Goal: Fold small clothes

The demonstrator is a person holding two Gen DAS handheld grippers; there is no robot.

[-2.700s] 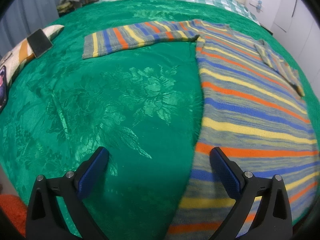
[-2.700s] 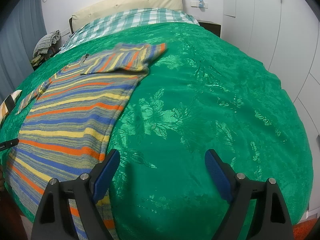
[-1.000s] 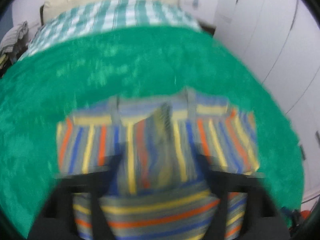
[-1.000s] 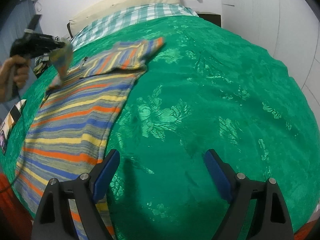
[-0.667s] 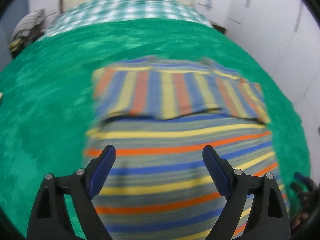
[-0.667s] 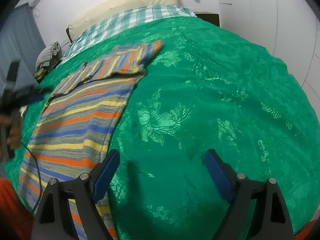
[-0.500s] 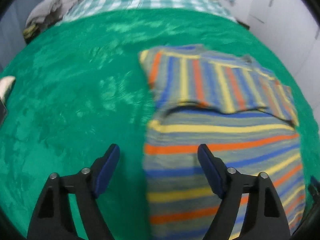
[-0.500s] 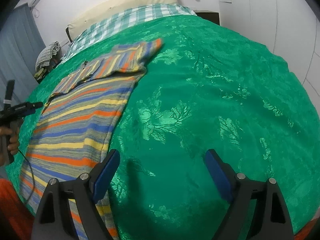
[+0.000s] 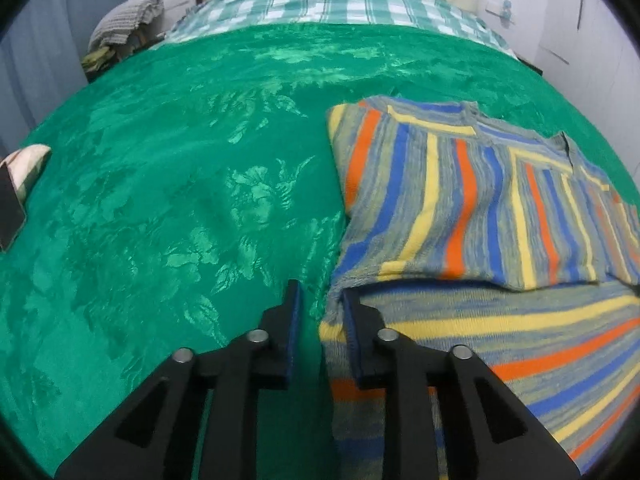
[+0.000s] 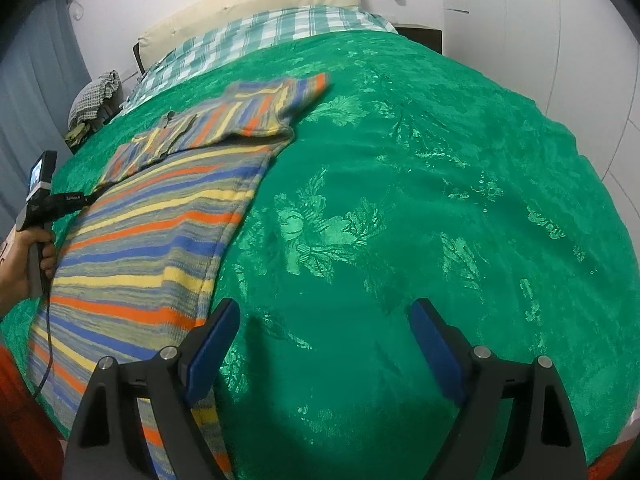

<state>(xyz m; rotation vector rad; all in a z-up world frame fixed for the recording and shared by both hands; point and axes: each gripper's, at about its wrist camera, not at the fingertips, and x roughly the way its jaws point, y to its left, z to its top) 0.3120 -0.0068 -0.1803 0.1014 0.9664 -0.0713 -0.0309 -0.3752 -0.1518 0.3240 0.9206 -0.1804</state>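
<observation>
The striped sweater (image 9: 472,216) lay on the green bedspread (image 9: 180,200), sleeves folded in. The left gripper (image 9: 320,312) was closing around its side edge; the right gripper (image 10: 324,340) hung spread wide over bare bedspread. No readable writing.

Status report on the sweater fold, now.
Left hand-held gripper closing at striped knit sweater's side edge. Right hand-held gripper open over green bedspread. Nothing in the way.

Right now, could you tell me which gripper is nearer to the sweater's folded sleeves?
Left. The left gripper, jaws closing, sits just below the sleeves; the right gripper waits open over bare bedspread.
</observation>
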